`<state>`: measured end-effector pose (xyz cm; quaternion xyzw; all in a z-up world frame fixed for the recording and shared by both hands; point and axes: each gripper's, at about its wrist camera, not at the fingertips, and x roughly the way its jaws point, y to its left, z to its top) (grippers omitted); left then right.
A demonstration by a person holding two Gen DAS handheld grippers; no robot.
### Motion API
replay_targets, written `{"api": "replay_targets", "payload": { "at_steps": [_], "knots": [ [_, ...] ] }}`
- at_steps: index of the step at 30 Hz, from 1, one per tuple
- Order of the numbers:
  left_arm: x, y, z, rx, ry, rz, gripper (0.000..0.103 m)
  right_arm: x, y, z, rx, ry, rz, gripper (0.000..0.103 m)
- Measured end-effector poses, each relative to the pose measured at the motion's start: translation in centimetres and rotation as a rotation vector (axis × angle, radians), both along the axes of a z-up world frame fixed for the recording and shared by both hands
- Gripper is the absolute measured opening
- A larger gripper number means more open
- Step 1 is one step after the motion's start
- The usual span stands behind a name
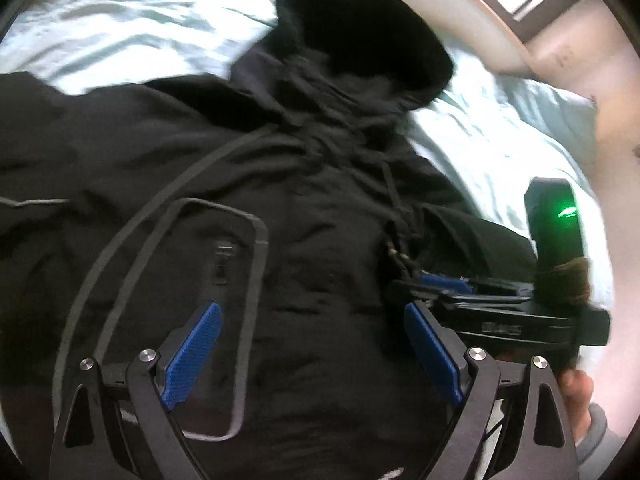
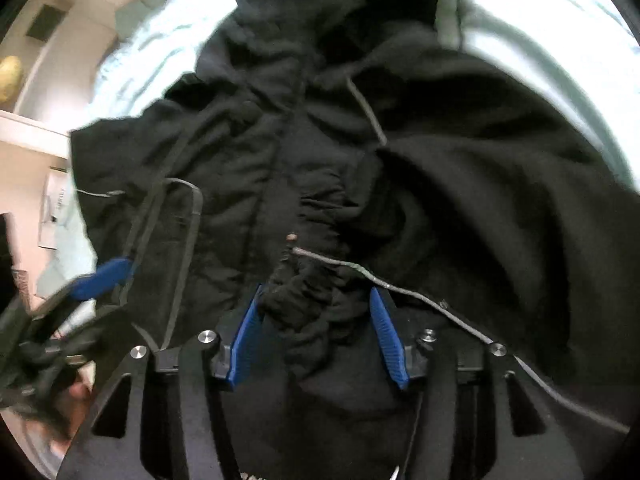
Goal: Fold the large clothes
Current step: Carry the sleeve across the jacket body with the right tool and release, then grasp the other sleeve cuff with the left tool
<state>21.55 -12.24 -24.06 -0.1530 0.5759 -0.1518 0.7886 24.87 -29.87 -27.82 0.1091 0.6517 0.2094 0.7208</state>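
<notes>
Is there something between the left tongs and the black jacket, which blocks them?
Nothing visible does. The left tongs stand open right above the jacket, with only its own fabric between the blue pads.

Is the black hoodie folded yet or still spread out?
Spread, not folded: the black hoodie lies rumpled across the bed sheet, hood extended at its far end.

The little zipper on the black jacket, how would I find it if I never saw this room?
Find the pale bed sheet, then the black jacket spread over it. The zipper sits inside a grey-outlined pocket panel, just beyond the left gripper, unlike the loose cords nearby.
</notes>
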Motion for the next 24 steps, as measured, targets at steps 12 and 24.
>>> {"api": "replay_targets", "payload": {
  "at_steps": [12,24],
  "knots": [
    [4.6,-8.7,-5.5,-0.106,0.09,-0.154,0.063,-6.3,-9.7,7.2,-0.1,-0.117,-0.119,0.058],
    [4.6,-1.7,4.5,-0.038,-0.174,-0.05,0.017,-6.5,-11.9,8.7,-0.183,-0.189,-0.179,0.059]
  ]
}}
